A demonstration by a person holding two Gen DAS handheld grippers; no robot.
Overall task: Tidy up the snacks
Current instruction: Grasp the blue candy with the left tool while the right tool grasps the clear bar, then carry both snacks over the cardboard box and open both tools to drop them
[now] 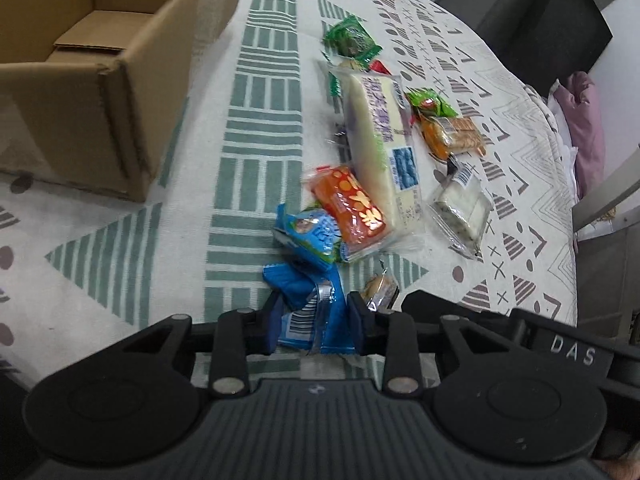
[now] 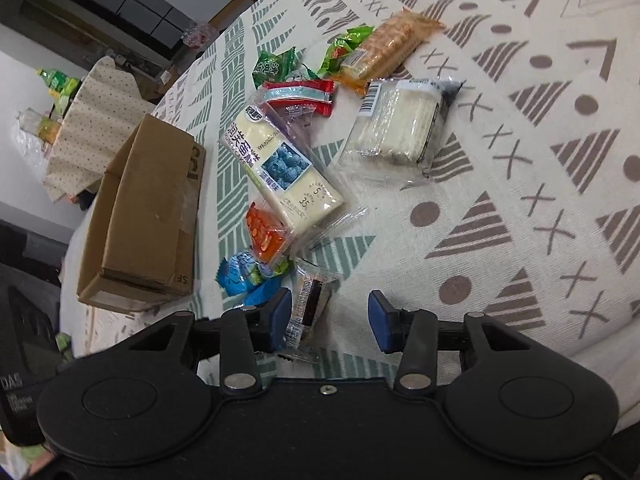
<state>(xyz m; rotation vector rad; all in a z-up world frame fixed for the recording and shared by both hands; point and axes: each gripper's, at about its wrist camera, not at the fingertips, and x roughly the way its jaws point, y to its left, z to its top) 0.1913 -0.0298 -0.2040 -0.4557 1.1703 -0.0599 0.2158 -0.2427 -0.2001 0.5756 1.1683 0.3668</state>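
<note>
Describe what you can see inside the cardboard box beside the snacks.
The left wrist view shows the cardboard box open, with bare brown walls and a folded inner flap; no snacks visible. Its near wall hides part of the floor.

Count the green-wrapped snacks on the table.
2. One green packet lies at the far end of the pile; another green packet sits beside the orange cracker pack. More may be hidden under the long white pack.
</note>
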